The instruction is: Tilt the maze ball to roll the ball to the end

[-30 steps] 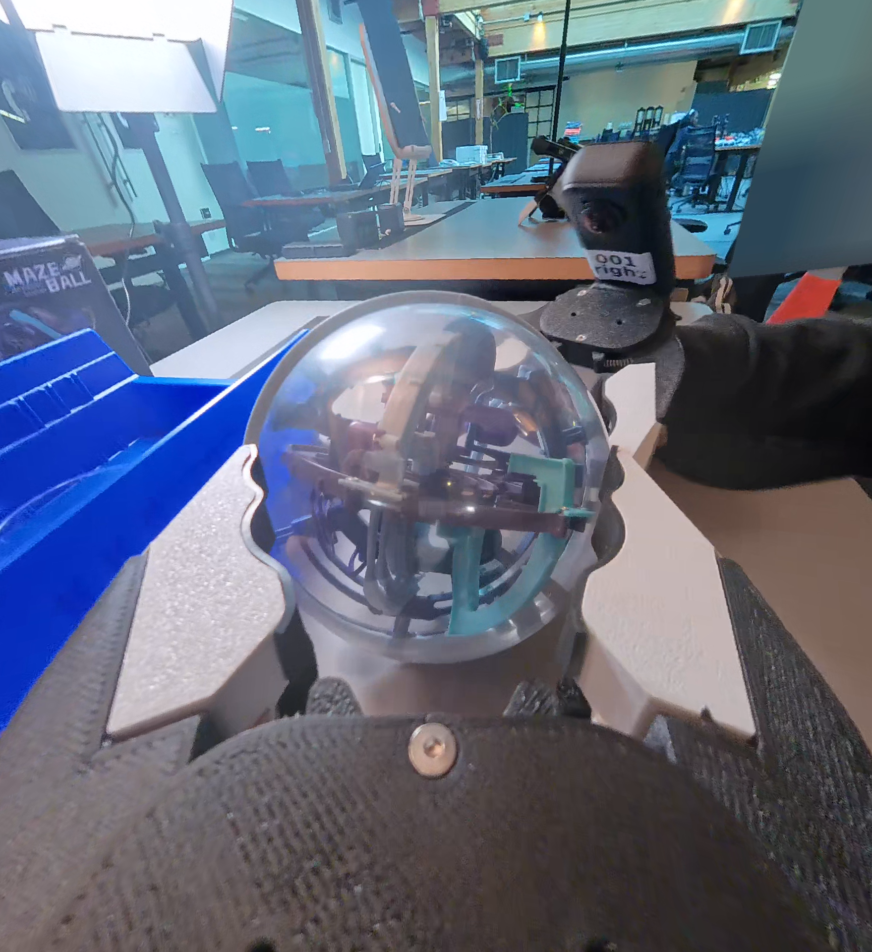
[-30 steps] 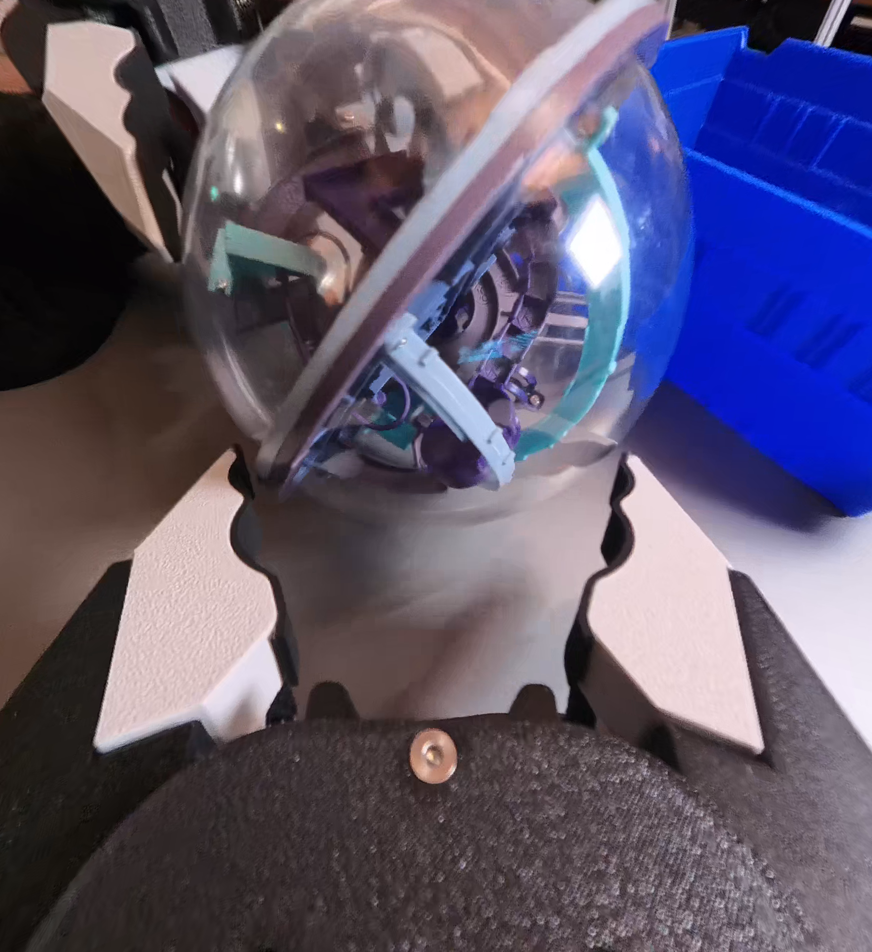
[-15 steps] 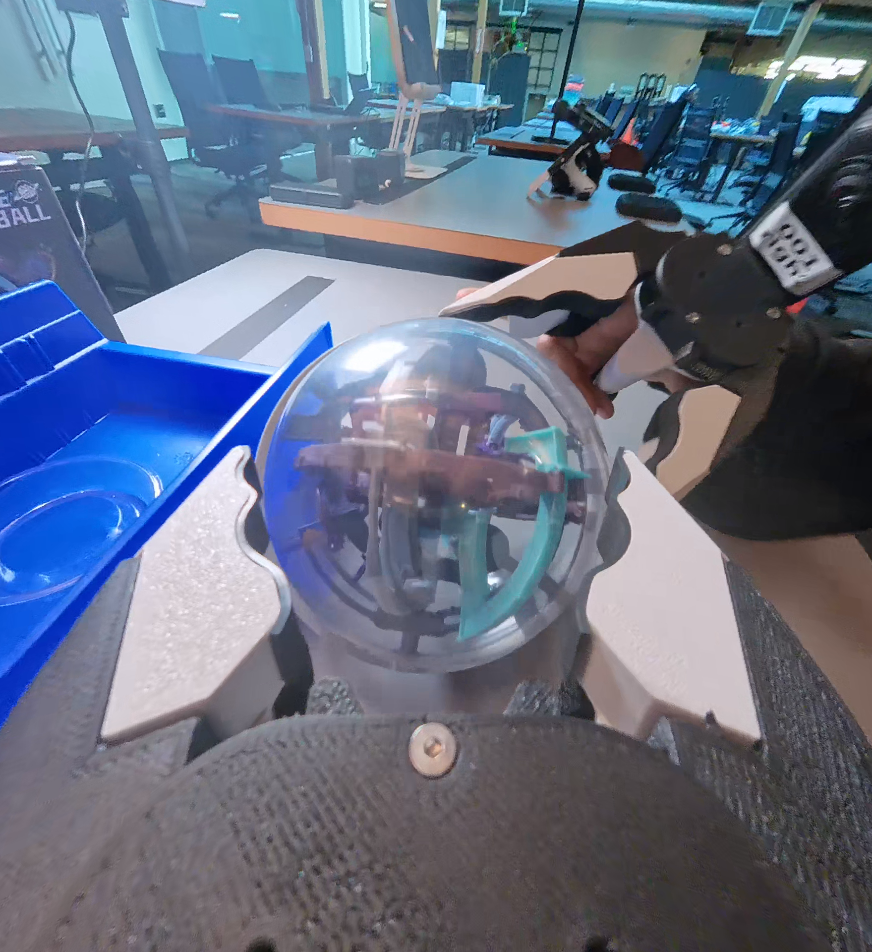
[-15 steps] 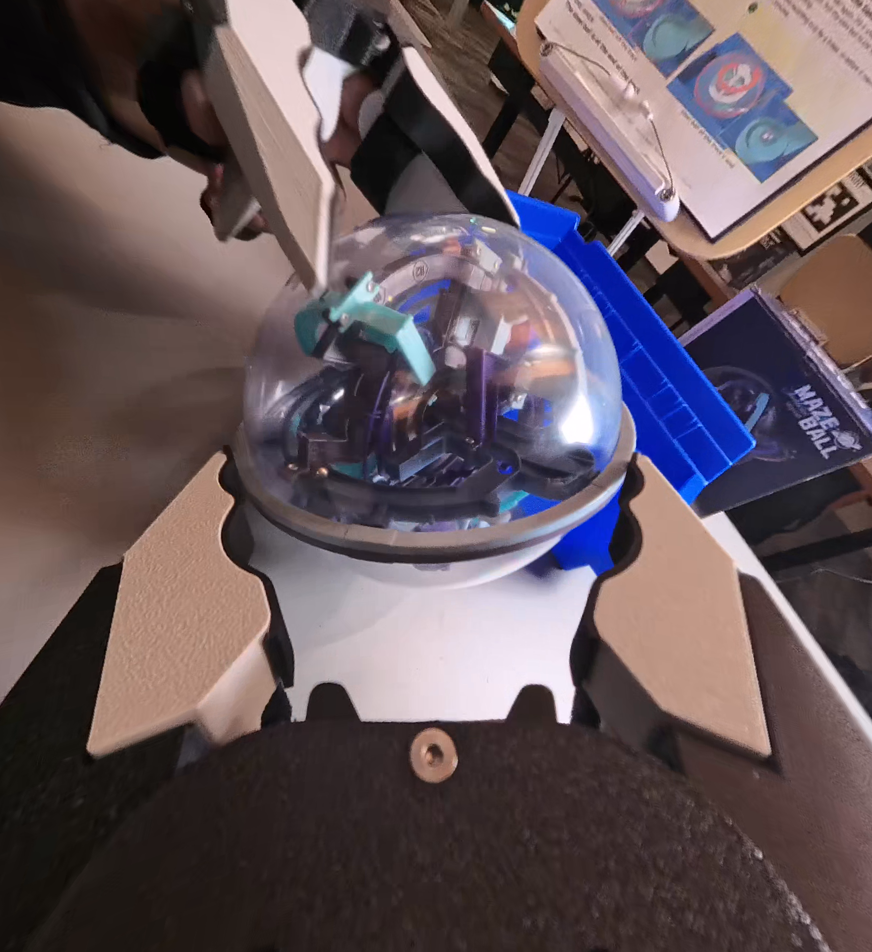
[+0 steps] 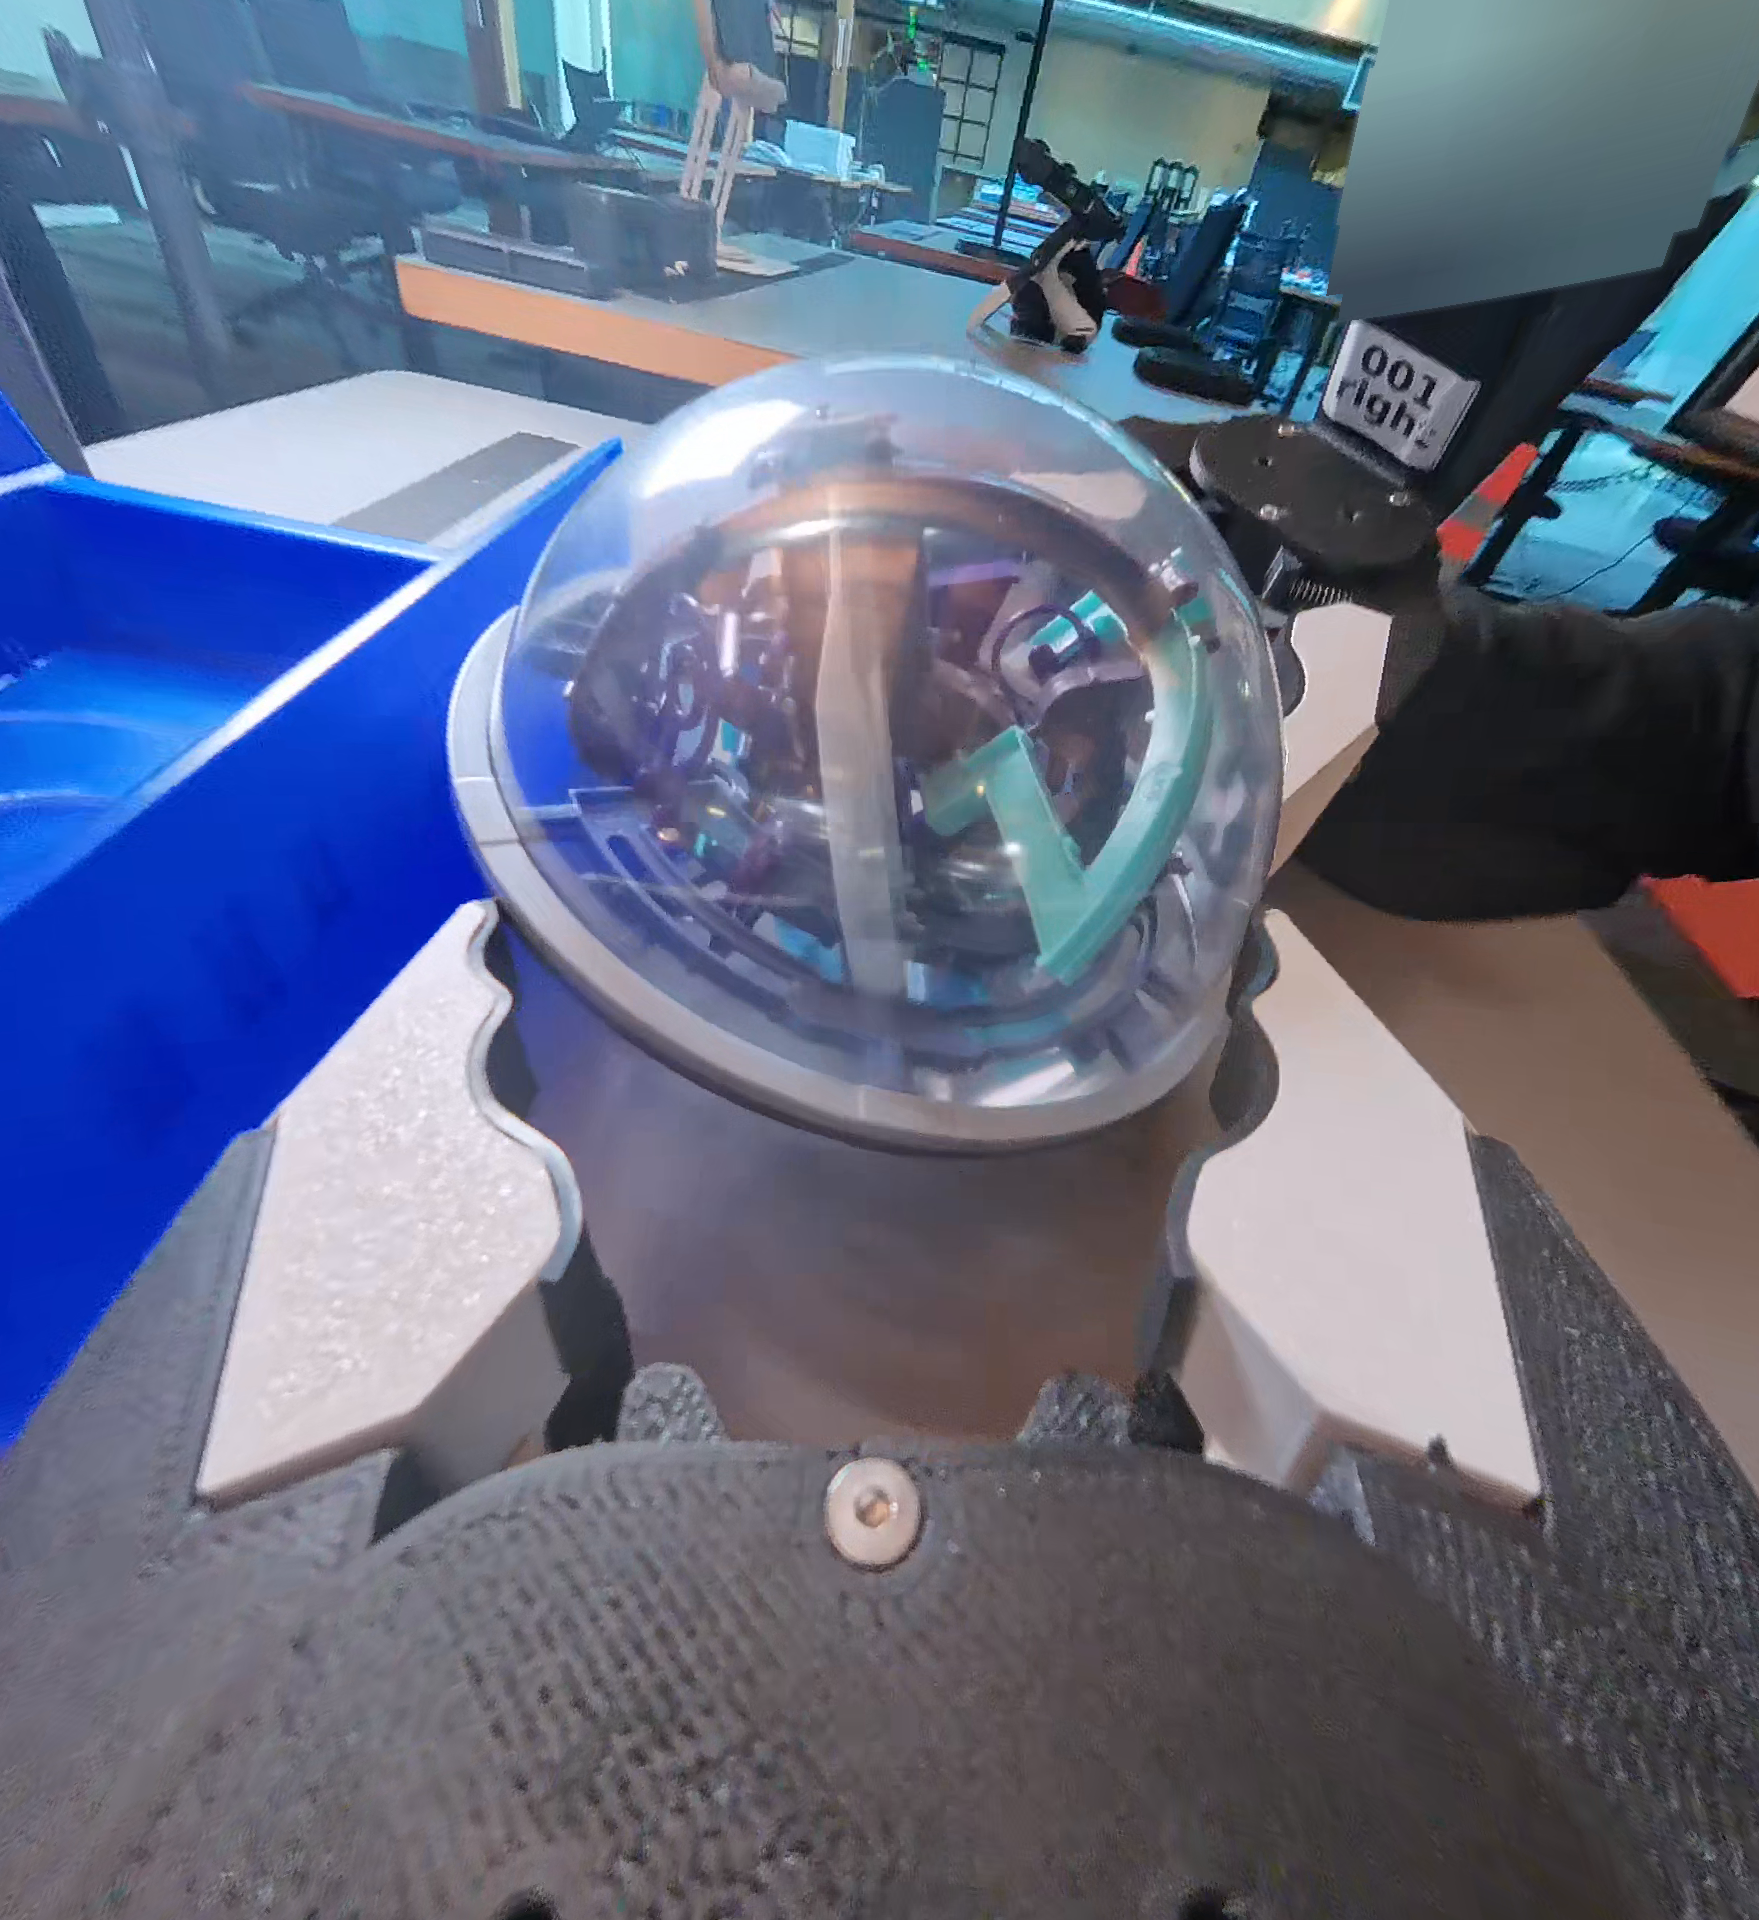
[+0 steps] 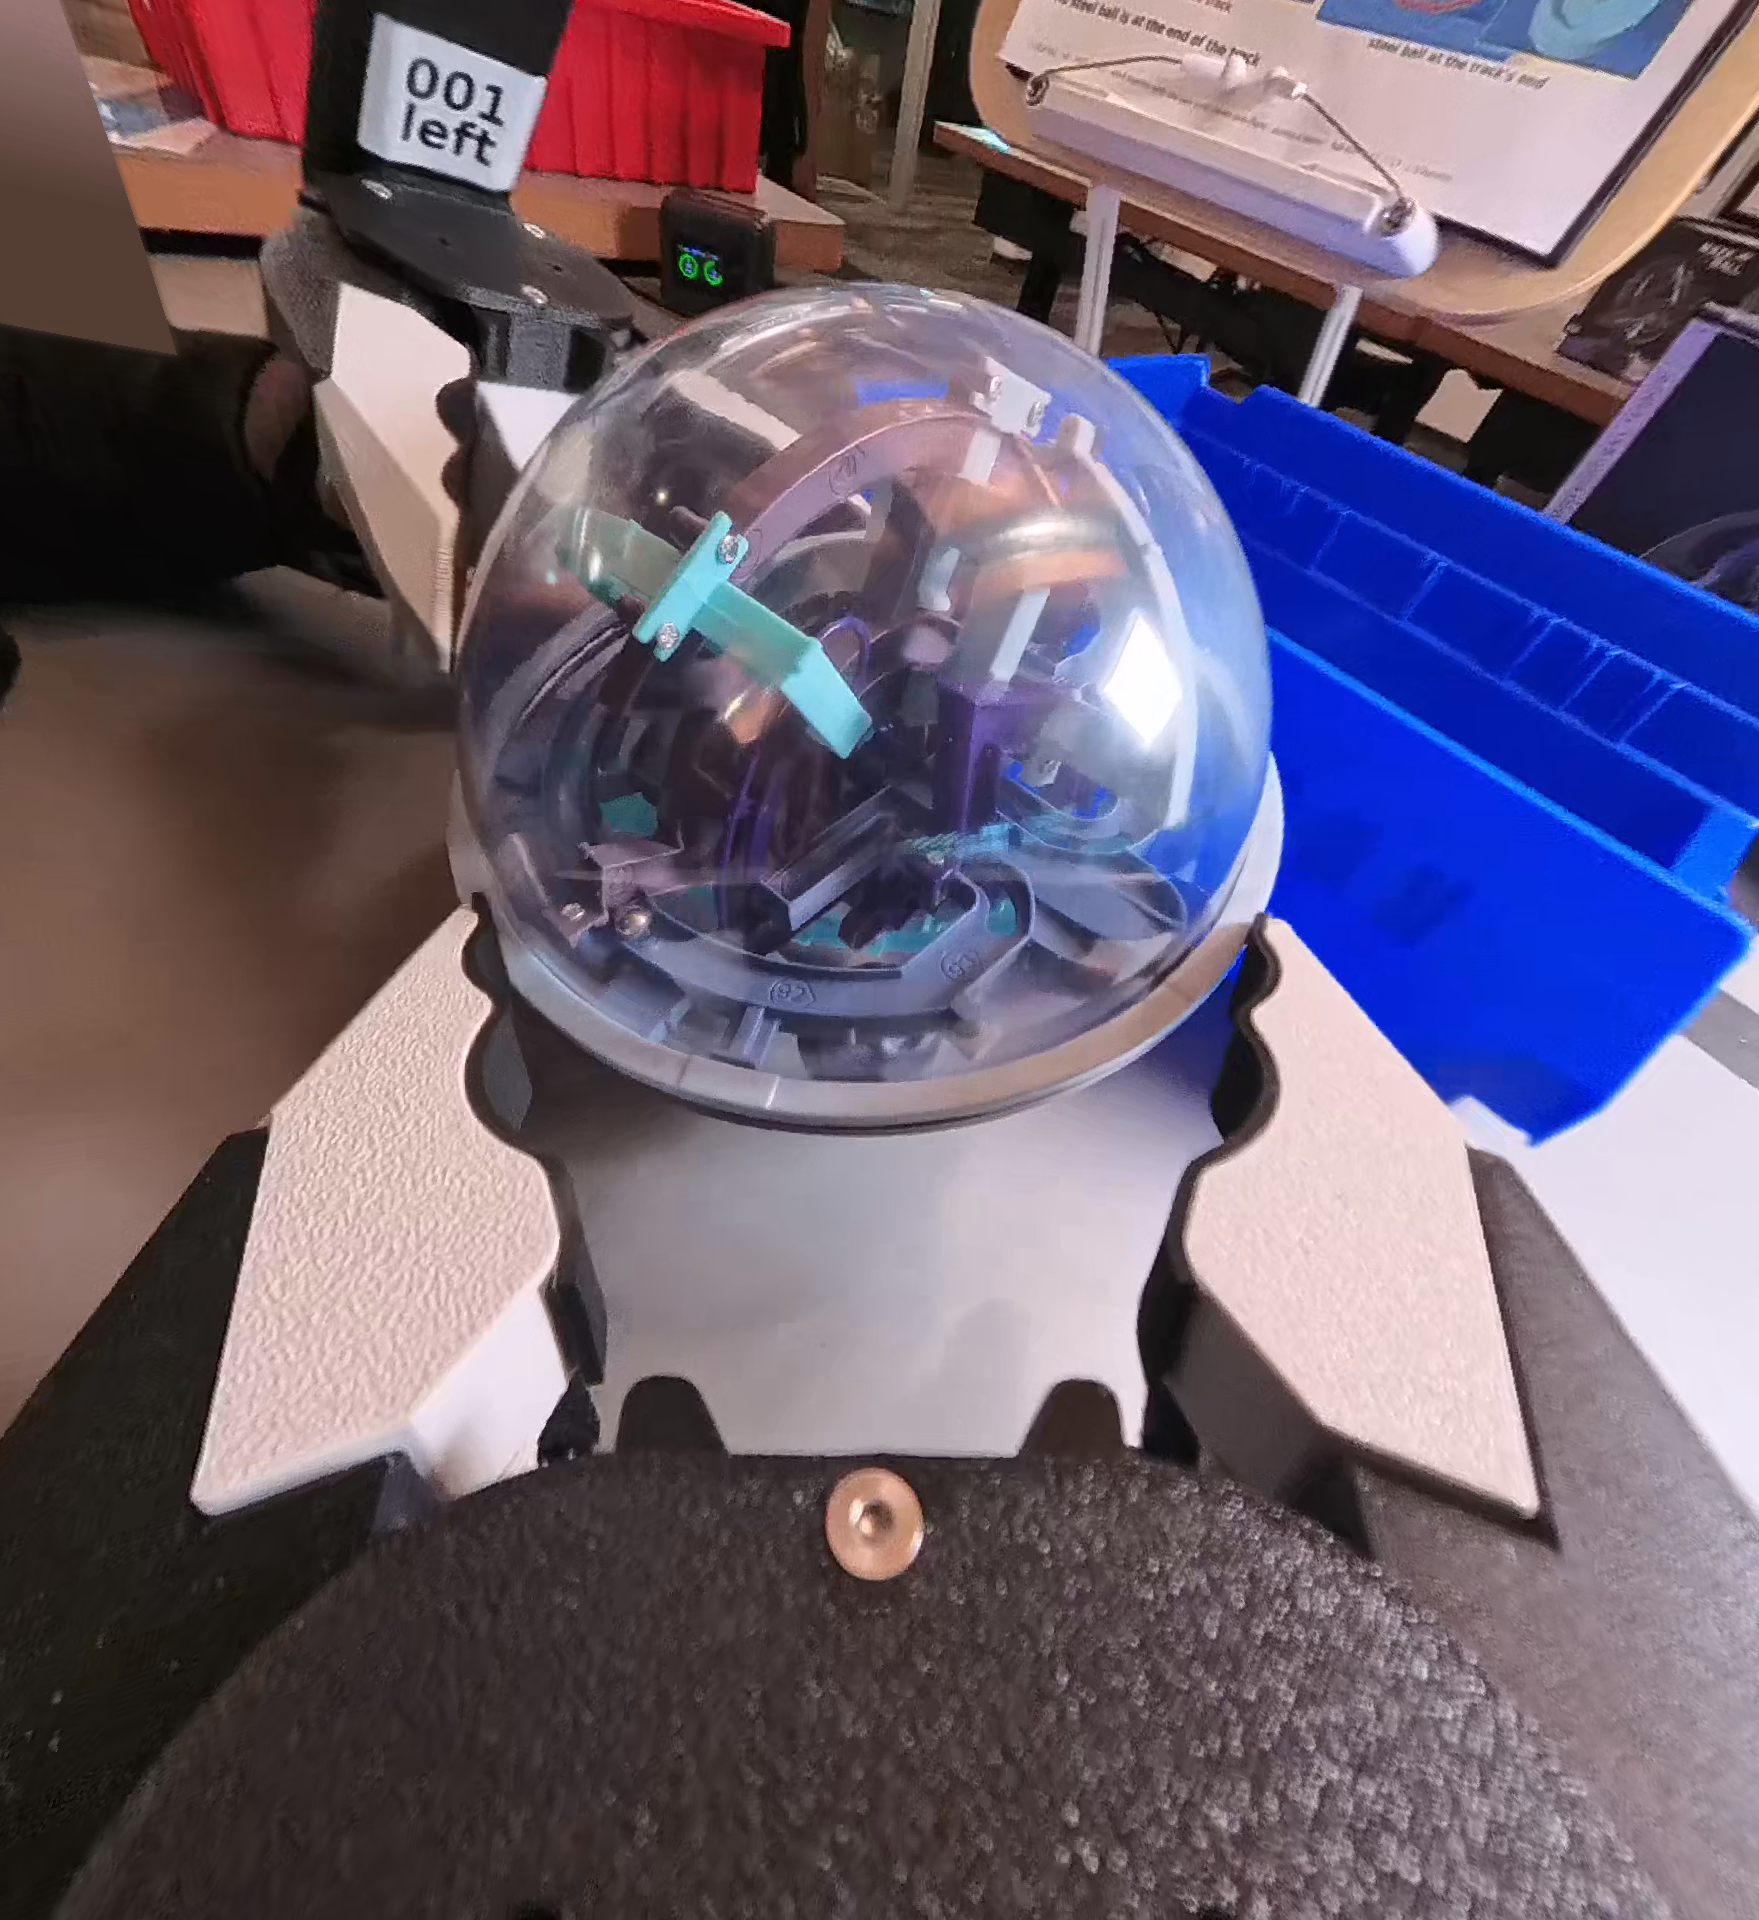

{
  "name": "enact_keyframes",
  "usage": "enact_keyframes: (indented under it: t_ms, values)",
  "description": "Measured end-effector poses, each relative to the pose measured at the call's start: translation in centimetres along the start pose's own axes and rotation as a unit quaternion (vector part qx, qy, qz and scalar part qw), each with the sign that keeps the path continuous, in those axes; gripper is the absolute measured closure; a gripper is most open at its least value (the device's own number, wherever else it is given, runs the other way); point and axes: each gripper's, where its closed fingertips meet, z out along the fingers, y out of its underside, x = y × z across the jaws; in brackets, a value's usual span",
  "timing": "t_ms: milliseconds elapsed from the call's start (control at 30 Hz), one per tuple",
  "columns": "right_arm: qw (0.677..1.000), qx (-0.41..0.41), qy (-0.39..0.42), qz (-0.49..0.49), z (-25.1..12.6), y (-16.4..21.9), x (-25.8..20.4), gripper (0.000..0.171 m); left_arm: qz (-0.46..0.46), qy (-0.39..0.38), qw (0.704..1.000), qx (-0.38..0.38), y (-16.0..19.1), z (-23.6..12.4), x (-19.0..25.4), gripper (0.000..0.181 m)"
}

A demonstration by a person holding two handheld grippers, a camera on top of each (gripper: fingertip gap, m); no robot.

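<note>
The maze ball [image 5: 864,748] is held up between the two tools, above the worktop [image 6: 179,831], just beside the blue bin [image 6: 1477,790] which stands near the far edge. The left tool [image 5: 870,987] has its two pale fingers [image 5: 387,1195] spread wide, and their tips meet the grey rim of the sphere from both sides. The right tool [image 6: 870,987] does the same from the opposite side — also wide, with the rim seated between its tips. So each tool is gripping the sphere, and the sphere does not rest on the worktop as far as I can judge.

In the right wrist view a small steel ball [image 6: 634,918] is visible low on the left, on a dark track near the rim. Where the end of the track lies, I cannot tell.

I judge the step in hand to be the tilting itself. To do it well, both tools should turn together about one axis, slowly, so the little ball rolls and does not jump off its rail. Keep the pressure on the rim equal — the clear dome is smooth and could slip if one side loosens. Small angles first, then wait for the ball to settle before the next tilt. The bin wall is close, so the sphere should not swing toward it.
</note>
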Motion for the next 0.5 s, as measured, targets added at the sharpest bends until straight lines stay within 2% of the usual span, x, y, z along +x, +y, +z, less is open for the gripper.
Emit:
enact_keyframes:
  t_ms: [133,300,500]
  values:
    - [1.000,-0.001,-0.012,0.023,0.5,-0.2,-1.3,0.035,-0.036,0.004,0.999,-0.007,-0.3,-0.9,0.4,0.046]
    - [0.999,-0.007,-0.031,0.005,1.0,0.0,-3.5,0.039,-0.096,0.017,0.995,0.011,-0.4,-2.5,1.0,0.046]
    - [0.999,-0.014,-0.042,-0.012,1.8,0.3,-5.4,0.042,-0.089,0.004,0.996,0.028,-0.6,-4.2,1.8,0.047]
